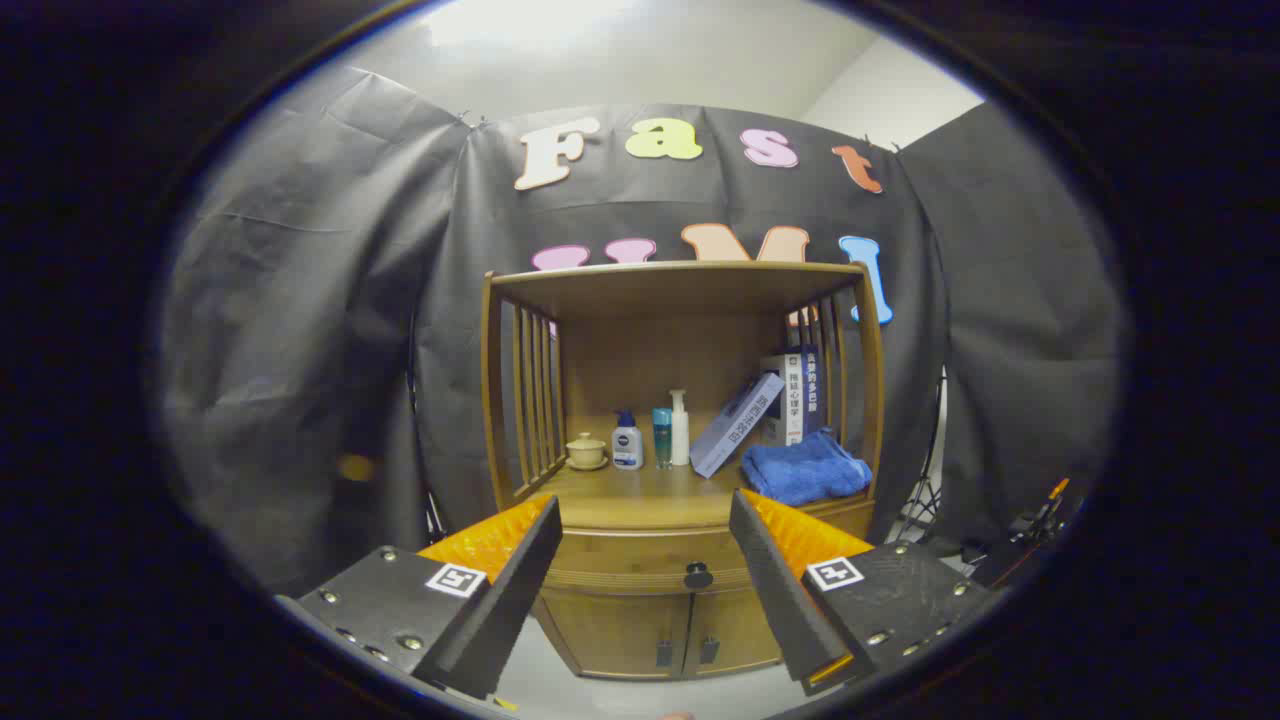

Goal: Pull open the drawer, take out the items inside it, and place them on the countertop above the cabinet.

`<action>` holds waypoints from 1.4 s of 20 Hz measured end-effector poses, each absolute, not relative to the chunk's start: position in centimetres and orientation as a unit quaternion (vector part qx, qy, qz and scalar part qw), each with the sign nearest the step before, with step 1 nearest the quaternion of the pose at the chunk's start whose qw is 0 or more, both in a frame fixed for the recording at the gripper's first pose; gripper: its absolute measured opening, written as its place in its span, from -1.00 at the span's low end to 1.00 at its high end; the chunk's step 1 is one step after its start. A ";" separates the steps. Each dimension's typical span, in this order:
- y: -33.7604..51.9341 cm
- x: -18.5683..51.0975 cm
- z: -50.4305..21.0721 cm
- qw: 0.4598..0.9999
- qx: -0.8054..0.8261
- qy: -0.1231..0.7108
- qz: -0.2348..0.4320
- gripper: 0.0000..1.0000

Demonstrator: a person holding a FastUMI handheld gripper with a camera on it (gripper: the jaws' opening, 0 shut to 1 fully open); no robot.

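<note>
We see a wooden cabinet [690, 470] standing against a black cloth wall, viewed from a little way back along the gripper [645, 560], whose two fingers are spread wide apart with nothing between them. Framed in the gap between the fingertips is the drawer [640, 553], a shallow wooden front just under the countertop [640, 495], closed, with a small dark round knob [697, 575] at its middle. We judge the tongs are held open and centred this way so they can close on that knob and pull. Nothing of the drawer's contents shows yet. On the countertop sit a small lidded cup [586, 450], three bottles [655, 435], a leaning book [737, 424] and a folded blue towel [805, 468], leaving bare wood near the front edge. Two small doors [660, 630] lie below the drawer.
</note>
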State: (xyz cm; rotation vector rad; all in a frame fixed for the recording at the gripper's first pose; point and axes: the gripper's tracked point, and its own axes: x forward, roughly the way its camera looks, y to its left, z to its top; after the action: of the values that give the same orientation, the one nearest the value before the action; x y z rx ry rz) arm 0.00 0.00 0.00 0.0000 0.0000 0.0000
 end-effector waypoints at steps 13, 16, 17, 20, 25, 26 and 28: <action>0.1 -0.3 -0.3 1.000 -0.002 -0.002 -0.001 1.00; 0.4 -0.5 -0.2 1.000 -0.002 -0.003 0.000 1.00; 0.3 -0.4 -0.1 1.000 -0.003 -0.006 -0.001 1.00; 0.2 -0.4 -0.1 1.000 -0.001 -0.007 -0.003 1.00; -0.4 0.0 -0.2 1.000 -0.003 -0.005 -0.011 1.00; -0.7 0.4 -0.5 1.000 -0.001 -0.002 -0.012 1.00; -1.4 2.0 -1.7 1.000 0.001 0.002 -0.015 1.00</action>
State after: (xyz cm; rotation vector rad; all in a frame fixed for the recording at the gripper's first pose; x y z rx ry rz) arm 1.95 -1.36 -1.70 0.0010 0.0031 -0.0309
